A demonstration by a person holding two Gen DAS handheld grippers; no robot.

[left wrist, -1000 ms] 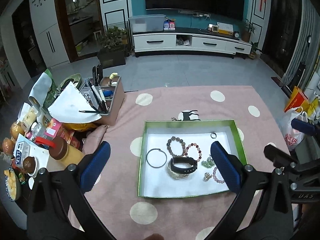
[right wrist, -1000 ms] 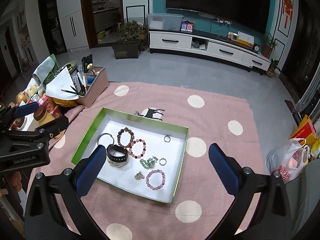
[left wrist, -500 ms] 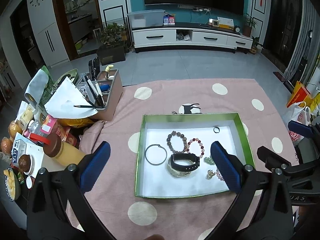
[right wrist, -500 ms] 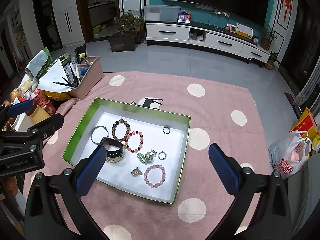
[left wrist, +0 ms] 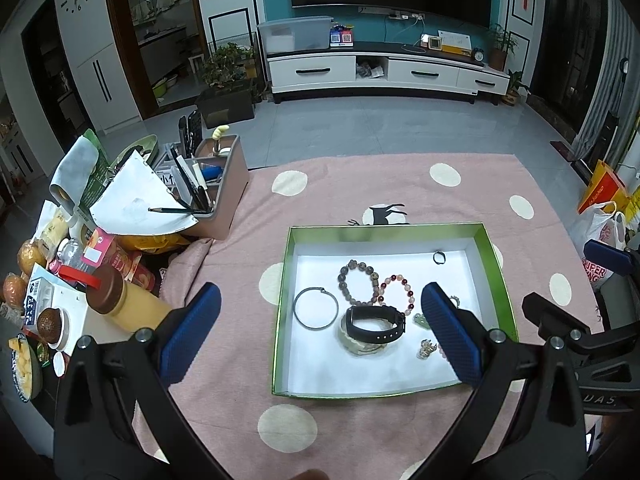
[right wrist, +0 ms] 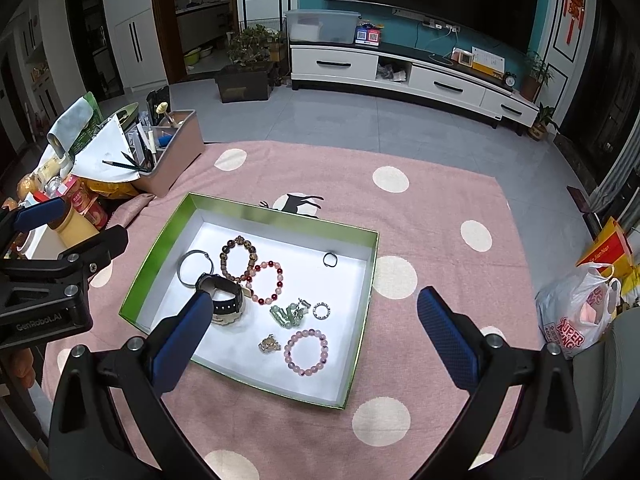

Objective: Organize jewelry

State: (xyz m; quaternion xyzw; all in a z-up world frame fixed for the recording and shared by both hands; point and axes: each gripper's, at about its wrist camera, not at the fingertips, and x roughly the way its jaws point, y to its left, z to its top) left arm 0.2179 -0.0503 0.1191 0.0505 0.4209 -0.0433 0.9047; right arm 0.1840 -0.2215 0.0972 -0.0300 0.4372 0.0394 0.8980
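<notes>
Both grippers have risen over the green-rimmed tray, jaws spread, its bracelets seemingly beaded.

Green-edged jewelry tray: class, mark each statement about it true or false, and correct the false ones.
1. The tray rests on a pink cloth with pale dots. True.
2. The black watch lies outside the tray. False: it is inside, over a pale bangle.
3. Both tongs, left and right, are open and hold nothing. True.
4. The pink bead bracelet is looped through the plain metal bangle. False: they lie apart.
5. A small dark ring lies alone near the tray's far wall. True.
</notes>
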